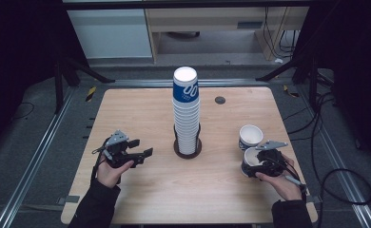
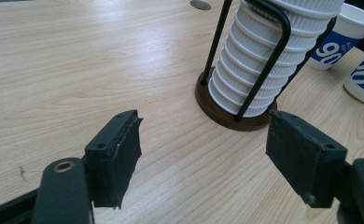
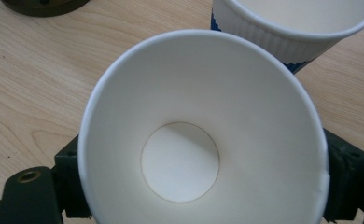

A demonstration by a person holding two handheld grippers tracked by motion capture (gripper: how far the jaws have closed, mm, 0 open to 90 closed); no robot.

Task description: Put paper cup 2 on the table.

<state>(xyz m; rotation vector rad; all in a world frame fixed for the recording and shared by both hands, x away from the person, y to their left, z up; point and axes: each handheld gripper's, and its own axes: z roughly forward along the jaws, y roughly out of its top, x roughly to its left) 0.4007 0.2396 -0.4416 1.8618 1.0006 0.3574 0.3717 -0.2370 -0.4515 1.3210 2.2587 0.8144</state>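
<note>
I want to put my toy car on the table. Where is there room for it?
The widest bare wood lies between the left gripper and the cup stack, and along the near edge of the table between the two hands. The far left corner is bare too. It is crowded at the right, where the right gripper has one cup between its jaws beside another cup.

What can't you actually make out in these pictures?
- Right gripper view: whether the right gripper pinches the near cup; the cup's wall hides the pads.
- High view: print on the cup stack, too small.
- Left gripper view: stack top, cut by the upper edge.
</note>
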